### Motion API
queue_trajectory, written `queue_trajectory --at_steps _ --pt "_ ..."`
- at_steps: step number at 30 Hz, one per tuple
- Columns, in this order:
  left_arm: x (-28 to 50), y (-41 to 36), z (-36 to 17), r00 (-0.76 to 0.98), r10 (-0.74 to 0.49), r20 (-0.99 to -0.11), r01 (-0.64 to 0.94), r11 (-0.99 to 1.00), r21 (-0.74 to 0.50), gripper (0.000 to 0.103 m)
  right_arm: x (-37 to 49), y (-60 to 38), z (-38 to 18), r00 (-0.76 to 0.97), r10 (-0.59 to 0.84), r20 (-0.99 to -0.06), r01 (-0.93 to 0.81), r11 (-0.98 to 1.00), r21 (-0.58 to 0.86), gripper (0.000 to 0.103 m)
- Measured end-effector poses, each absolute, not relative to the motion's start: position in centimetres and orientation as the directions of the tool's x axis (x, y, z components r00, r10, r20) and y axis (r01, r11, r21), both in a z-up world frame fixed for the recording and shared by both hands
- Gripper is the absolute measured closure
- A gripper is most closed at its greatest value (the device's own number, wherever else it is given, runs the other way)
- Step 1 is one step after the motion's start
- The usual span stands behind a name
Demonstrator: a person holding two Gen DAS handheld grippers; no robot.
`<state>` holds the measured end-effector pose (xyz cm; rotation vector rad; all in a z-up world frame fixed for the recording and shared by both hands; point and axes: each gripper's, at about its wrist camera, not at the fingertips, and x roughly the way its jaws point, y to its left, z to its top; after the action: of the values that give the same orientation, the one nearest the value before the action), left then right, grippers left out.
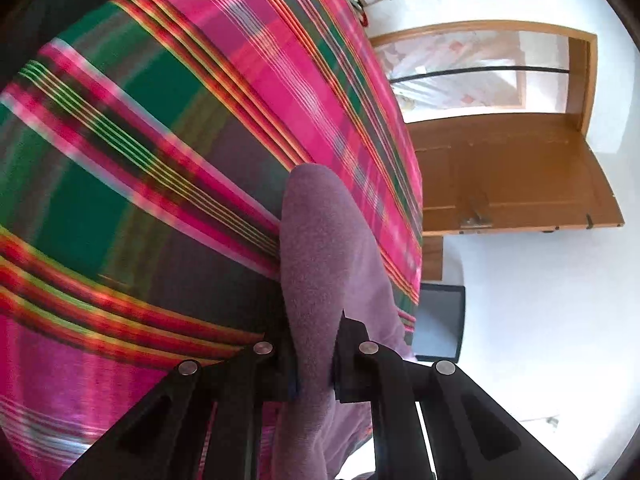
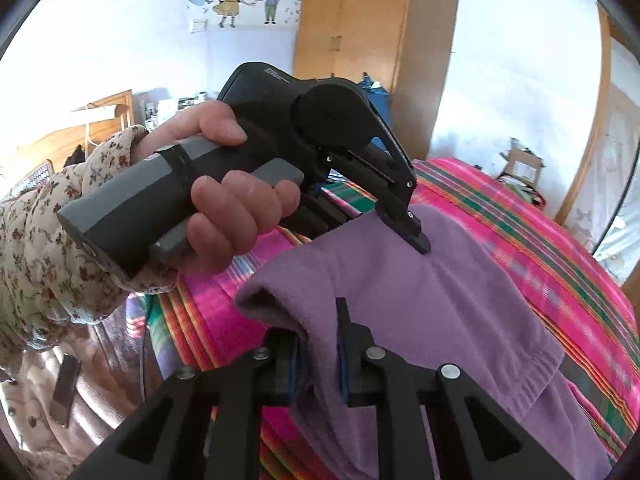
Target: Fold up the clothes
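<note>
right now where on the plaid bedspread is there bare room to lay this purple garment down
The plaid bedspread lies bare across the wide stretch to the left of the purple garment, up toward its far edge. In the right wrist view, the pink band right of the garment is bare too. It is crowded at the near edge, where both tools grip the cloth.

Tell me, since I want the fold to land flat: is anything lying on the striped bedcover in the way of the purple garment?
Nothing visible does. The purple fleece garment is pinched in both the left tool and the right tool, and the pink and green striped woven bedcover beyond it shows only bare fabric.
</note>
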<state>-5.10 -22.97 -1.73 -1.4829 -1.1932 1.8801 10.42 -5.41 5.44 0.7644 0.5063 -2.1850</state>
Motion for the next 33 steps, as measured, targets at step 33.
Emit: queue_trajectory --at_steps 33 --pt "-0.9 -24.1 1.5 -0.400 0.573 -0.715 0.161 -0.724 -0.670 0.065 6.2 -1.7 5.7 -0.500 -0.557 -0.663 0.745 -0.667 -0.001 0.073"
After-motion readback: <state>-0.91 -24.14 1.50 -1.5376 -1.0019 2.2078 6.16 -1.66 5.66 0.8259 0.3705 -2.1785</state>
